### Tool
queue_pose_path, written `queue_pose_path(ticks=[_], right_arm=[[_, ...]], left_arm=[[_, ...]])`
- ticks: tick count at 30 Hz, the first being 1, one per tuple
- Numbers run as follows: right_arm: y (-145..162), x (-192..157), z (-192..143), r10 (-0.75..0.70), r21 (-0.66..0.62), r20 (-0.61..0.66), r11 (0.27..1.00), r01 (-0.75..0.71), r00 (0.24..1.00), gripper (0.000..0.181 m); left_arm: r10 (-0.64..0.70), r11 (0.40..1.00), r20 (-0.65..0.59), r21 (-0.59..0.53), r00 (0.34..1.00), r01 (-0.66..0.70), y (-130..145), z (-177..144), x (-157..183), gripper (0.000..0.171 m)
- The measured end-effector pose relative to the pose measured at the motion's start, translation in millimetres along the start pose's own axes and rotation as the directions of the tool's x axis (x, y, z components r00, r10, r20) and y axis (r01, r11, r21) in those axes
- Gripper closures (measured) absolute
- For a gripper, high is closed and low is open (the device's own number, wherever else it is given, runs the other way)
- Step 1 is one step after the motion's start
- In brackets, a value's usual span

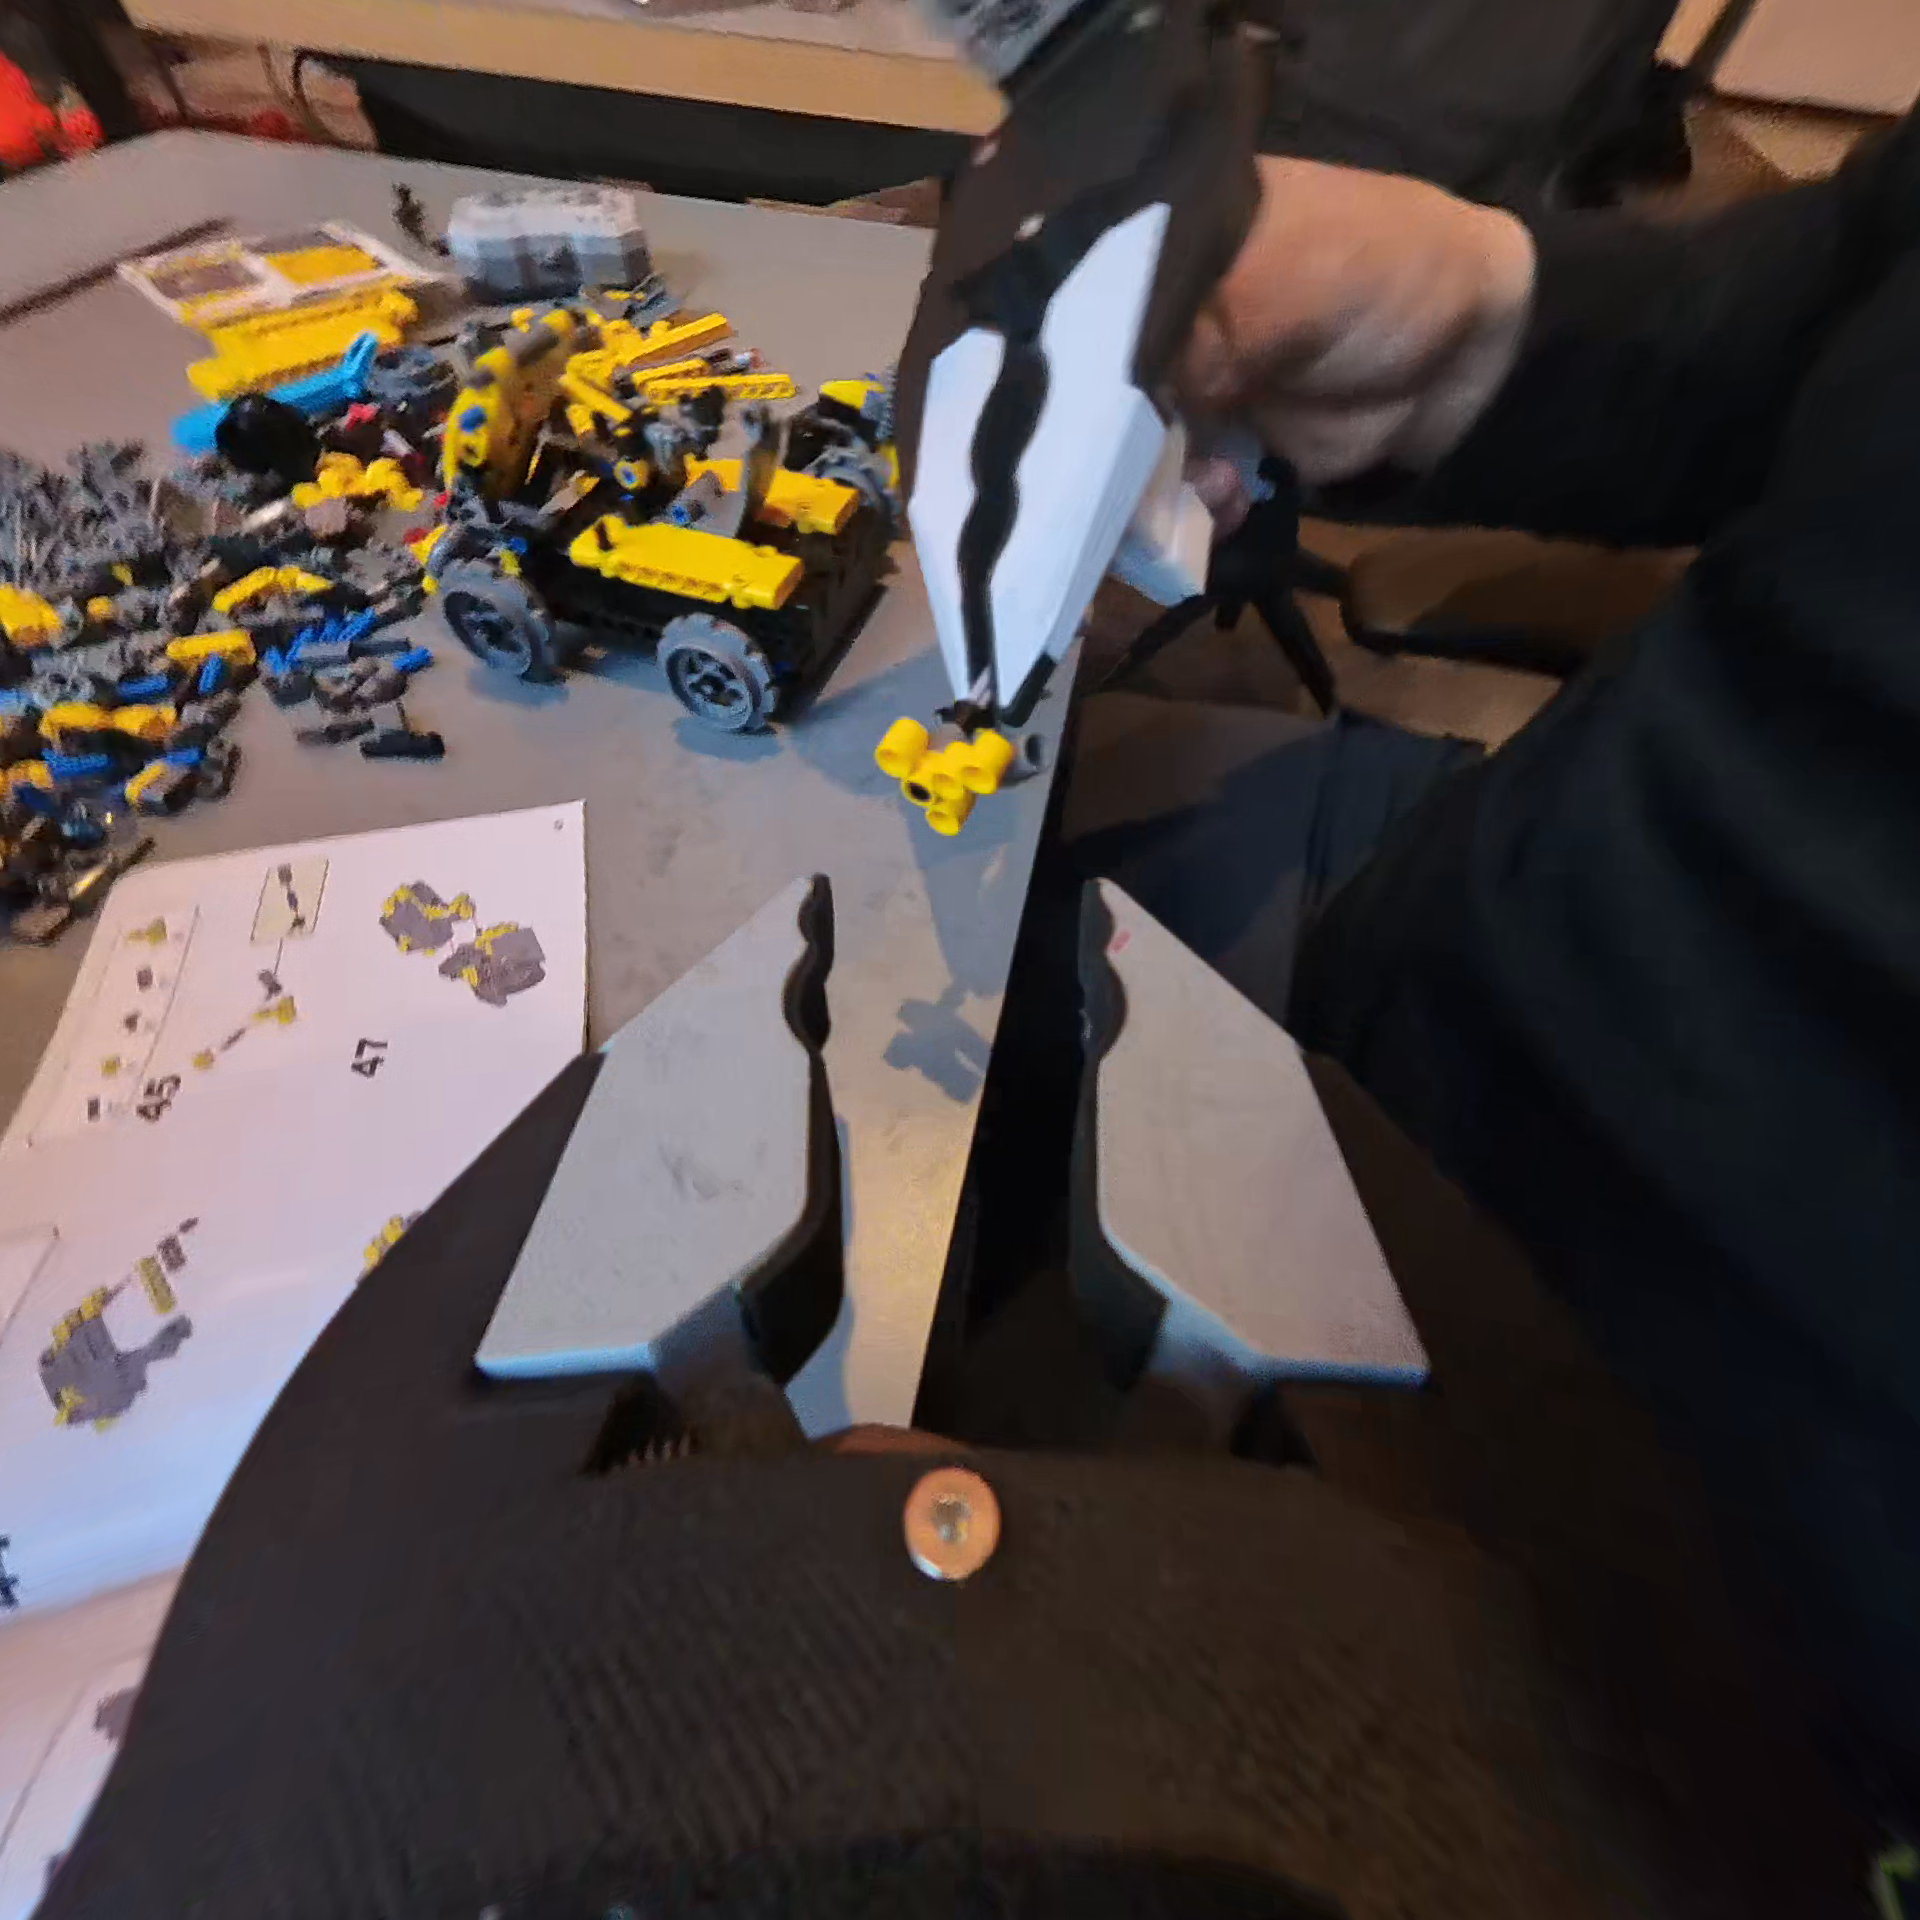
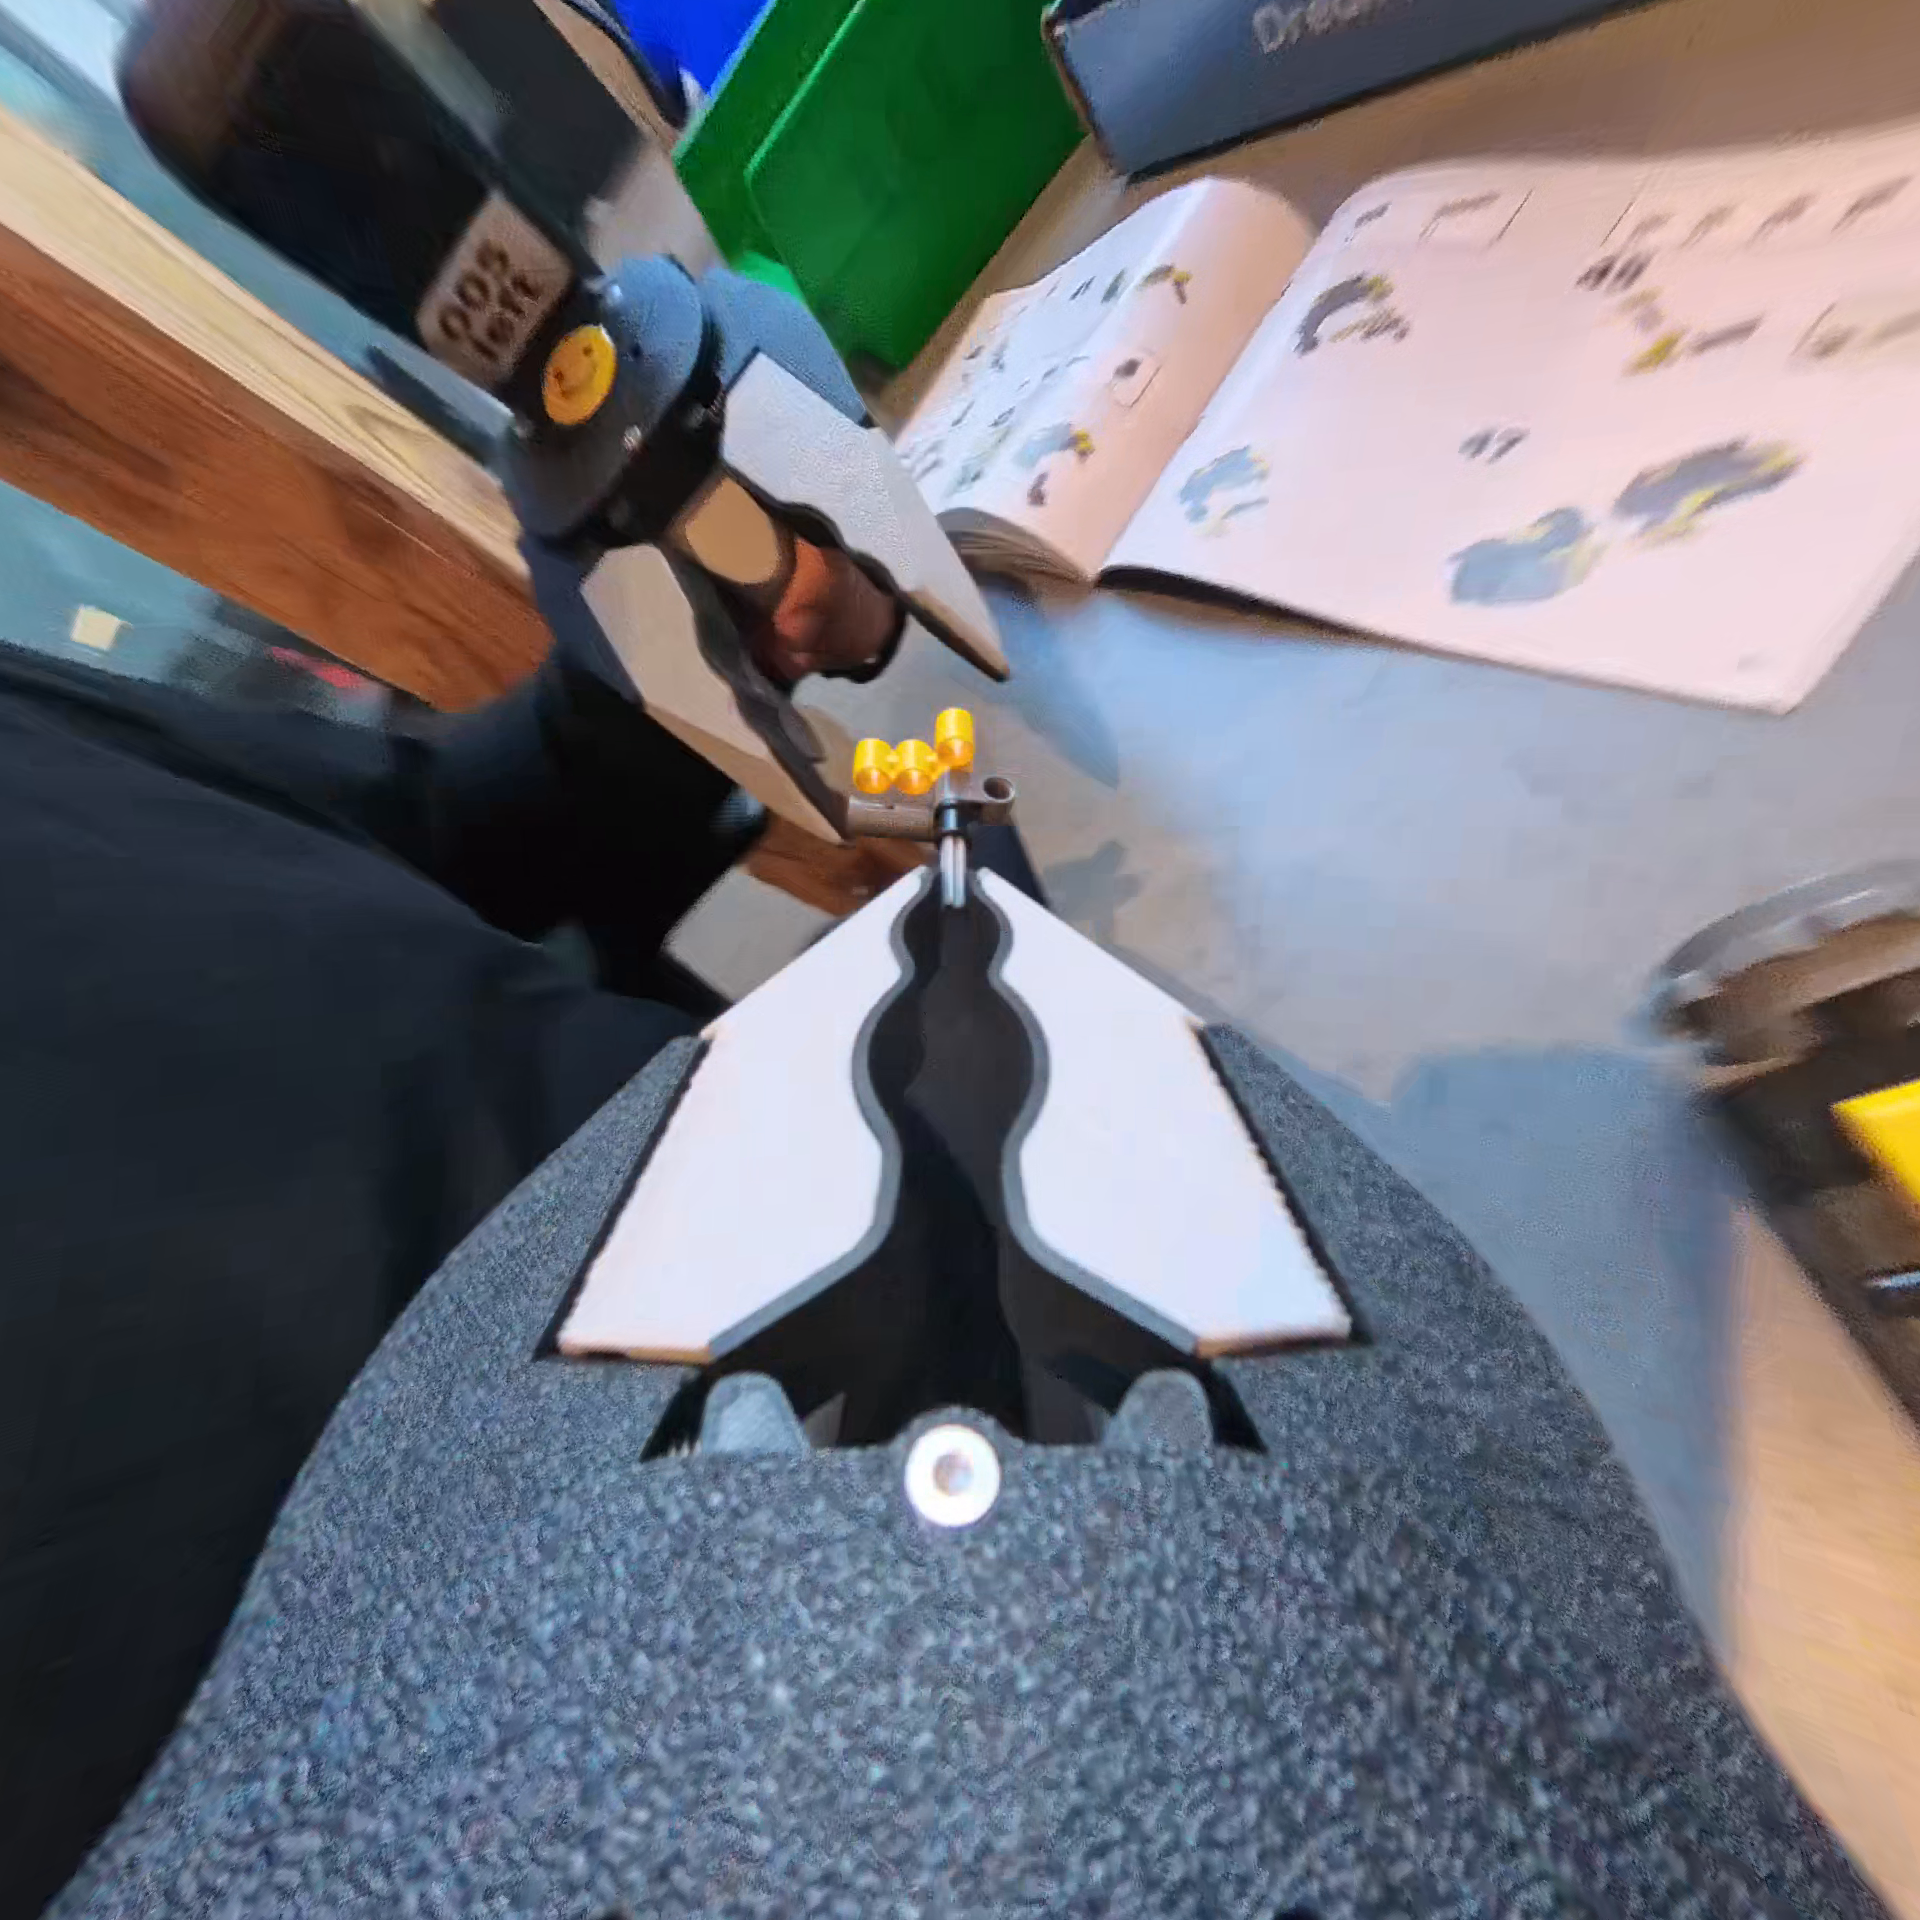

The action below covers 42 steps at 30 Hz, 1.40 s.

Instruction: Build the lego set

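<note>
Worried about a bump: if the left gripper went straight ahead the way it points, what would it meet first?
Probably the small yellow and grey brick assembly pinched at the right gripper tips. It hangs roughly ahead of the open left gripper, over the grey table edge. Depth is unclear, so it could pass underneath.

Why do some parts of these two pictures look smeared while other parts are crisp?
Left wrist view: the left gripper is sharp, while the brick pile and hand are motion-blurred. Right wrist view: the right gripper and yellow piece are crisp; the booklet and edges smear and bend from the wide lens.
</note>
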State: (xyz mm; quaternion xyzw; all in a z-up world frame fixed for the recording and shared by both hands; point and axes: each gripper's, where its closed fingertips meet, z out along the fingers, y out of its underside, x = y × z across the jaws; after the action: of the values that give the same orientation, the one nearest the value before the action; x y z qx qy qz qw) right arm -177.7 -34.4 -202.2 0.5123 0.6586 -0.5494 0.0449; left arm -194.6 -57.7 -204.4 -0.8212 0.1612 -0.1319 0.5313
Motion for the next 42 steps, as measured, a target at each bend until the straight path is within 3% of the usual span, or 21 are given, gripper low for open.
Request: queue_pose_path(ticks=[4,6,9,18,27,36,40,42], right_arm=[[8,-17,5,0.244,-0.024,0.211,0.969,-0.245,0.946,0.177],[12,-18,8,0.289,-0.033,0.242,0.957,-0.289,0.926,0.178],[17,-21,9,0.304,-0.041,0.249,0.952,-0.304,0.919,0.178],[29,-23,8,0.360,-0.089,0.254,0.933,-0.349,0.898,0.178],[32,-26,20,0.398,-0.155,0.283,0.917,-0.368,0.873,0.177],[31,-24,22,0.407,-0.165,0.286,0.913,-0.373,0.868,0.177],[31,-18,21,0.386,-0.138,0.248,0.922,-0.362,0.889,0.177],[32,-10,20,0.351,-0.123,0.181,0.935,-0.333,0.919,0.166]], left_arm=[[0.068,0.997,-0.031,0.022,0.997,-0.067,-1,4,10,0.124],[0.085,0.996,-0.055,0.031,0.995,-0.083,-1,5,17,0.129],[0.113,0.993,-0.073,0.051,0.991,-0.109,-1,6,25,0.144],[0.007,0.997,-0.130,0.072,0.992,0.003,3,12,33,0.139],[0.033,0.997,-0.146,0.074,0.989,-0.022,11,14,34,0.135],[0.090,0.994,-0.109,0.072,0.990,-0.083,14,14,33,0.147],[0.055,0.997,-0.110,0.068,0.992,-0.048,16,18,30,0.148],[0.016,0.997,-0.120,0.078,0.993,-0.007,15,18,29,0.148]])
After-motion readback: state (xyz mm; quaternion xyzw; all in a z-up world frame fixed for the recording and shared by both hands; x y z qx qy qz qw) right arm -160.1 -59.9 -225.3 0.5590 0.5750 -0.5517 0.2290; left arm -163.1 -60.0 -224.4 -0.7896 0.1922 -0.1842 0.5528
